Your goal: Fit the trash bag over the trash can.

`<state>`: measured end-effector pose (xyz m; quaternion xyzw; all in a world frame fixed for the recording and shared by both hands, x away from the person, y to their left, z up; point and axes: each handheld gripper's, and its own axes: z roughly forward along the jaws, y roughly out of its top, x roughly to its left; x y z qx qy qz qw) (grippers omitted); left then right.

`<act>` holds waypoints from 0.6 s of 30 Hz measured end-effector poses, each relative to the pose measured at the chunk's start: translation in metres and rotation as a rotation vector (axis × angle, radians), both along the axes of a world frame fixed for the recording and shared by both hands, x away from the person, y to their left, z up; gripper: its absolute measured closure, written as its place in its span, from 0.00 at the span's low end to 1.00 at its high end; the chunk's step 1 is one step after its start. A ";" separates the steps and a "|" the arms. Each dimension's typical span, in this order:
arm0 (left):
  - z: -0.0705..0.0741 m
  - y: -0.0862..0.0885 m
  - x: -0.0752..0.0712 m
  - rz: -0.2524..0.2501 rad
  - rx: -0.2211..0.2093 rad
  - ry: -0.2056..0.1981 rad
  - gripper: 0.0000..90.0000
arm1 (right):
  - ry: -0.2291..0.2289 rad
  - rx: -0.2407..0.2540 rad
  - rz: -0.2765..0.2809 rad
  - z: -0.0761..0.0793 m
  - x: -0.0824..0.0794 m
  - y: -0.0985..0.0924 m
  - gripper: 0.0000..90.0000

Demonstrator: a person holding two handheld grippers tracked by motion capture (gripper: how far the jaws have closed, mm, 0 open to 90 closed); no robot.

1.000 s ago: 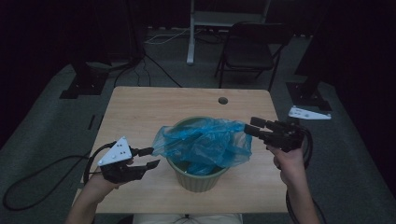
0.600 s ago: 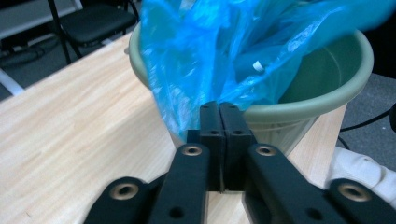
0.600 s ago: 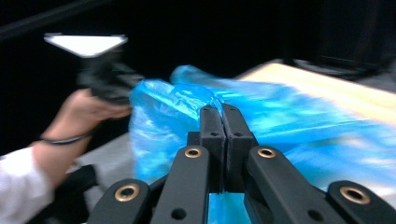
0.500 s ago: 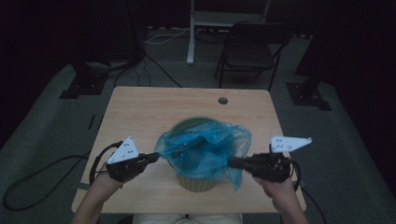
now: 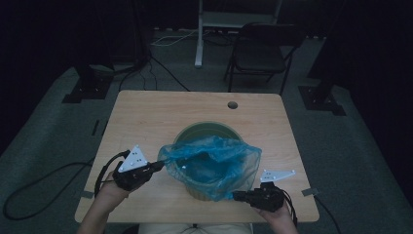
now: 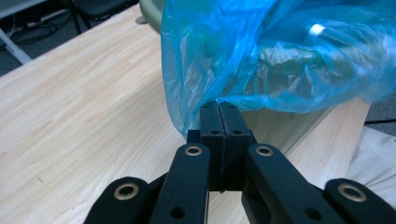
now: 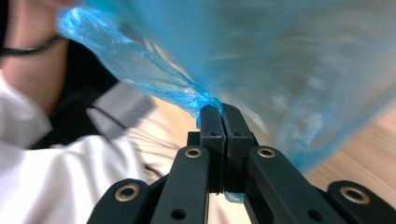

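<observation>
Stretching between both hand-held grippers point(image 5: 159, 165) point(image 5: 239, 196): blue bag point(image 5: 209, 163).

The bin liner point(image 6: 261, 60) is thin blue plastic film, translucent, crinkled and glossy. The bin point(image 5: 202, 130) beneath looks like smooth, matt pale green plastic. The table point(image 5: 146, 122) is light wood with fine grain and a matt finish. Both grippers' jaws are matt black with brass-coloured rivets.
</observation>
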<state>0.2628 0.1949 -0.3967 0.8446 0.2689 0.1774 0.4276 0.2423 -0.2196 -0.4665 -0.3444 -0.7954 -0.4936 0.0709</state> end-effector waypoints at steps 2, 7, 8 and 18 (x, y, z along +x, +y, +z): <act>-0.002 -0.001 0.001 0.001 -0.001 0.007 1.00 | 0.033 -0.007 -0.033 -0.011 0.004 -0.005 0.99; 0.000 -0.004 0.002 -0.012 -0.023 0.000 1.00 | 0.079 0.054 -0.079 -0.019 0.011 -0.018 0.81; 0.001 -0.003 0.002 -0.008 -0.032 -0.008 1.00 | 0.070 0.061 -0.087 -0.015 0.010 -0.021 0.77; 0.006 0.015 -0.002 0.008 -0.147 -0.019 0.68 | -0.076 0.198 -0.239 0.047 0.005 -0.078 0.59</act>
